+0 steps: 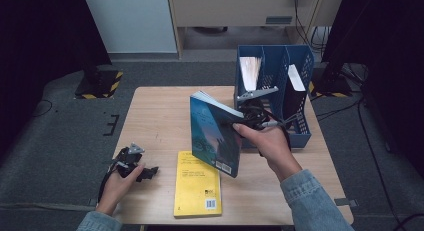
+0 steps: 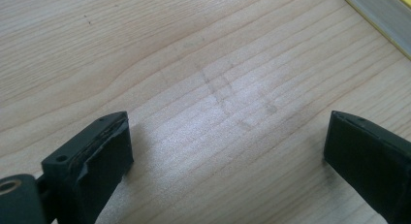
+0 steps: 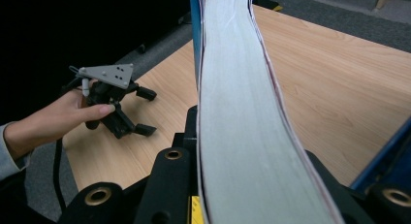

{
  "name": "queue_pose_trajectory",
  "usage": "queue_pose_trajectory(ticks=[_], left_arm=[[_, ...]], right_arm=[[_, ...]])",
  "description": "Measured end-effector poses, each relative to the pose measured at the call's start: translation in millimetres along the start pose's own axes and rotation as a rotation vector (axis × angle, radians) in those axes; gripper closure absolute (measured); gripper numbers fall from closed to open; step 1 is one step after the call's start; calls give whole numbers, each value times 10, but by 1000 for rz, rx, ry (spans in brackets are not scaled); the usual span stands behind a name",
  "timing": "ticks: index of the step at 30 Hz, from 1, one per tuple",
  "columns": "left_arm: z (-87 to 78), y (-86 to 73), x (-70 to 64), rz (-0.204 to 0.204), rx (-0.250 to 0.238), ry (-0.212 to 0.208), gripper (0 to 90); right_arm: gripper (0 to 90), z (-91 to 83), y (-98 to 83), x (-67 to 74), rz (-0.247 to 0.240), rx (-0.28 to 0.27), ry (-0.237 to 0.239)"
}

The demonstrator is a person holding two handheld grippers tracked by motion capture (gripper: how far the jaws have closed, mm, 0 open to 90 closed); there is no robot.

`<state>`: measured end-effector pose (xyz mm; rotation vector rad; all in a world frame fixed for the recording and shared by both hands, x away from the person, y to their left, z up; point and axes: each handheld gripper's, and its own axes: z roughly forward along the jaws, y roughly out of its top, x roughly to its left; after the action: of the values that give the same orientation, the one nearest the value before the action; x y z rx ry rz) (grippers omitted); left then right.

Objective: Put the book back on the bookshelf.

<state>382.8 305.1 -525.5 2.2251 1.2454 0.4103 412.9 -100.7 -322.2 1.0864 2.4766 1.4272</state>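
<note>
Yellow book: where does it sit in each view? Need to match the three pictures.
High view: yellow book lies flat at bottom centre, near the table's front edge.
Left gripper view: its corner cuts the top right.
Right gripper view: a small yellow patch at the bottom, beside the blue book that the right gripper clamps.
Shared landmark: the wooden table.

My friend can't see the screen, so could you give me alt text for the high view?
A person's right gripper holds a blue book upright over a wooden table, beside a blue file rack. A yellow book lies flat near the front edge, and the left gripper rests open at the table's left.
</note>
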Motion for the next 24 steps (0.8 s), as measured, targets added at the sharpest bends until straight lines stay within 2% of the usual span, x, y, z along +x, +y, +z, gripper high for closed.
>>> queue_pose_trajectory(ticks=[10, 24], left_arm=[[16, -38, -19, 1, -33, 2, 0], [18, -55, -23, 0, -48, 6, 0]], right_arm=[[740, -282, -166, -21, -8, -5, -38], [739, -762, -450, -123, 37, -24, -89]])
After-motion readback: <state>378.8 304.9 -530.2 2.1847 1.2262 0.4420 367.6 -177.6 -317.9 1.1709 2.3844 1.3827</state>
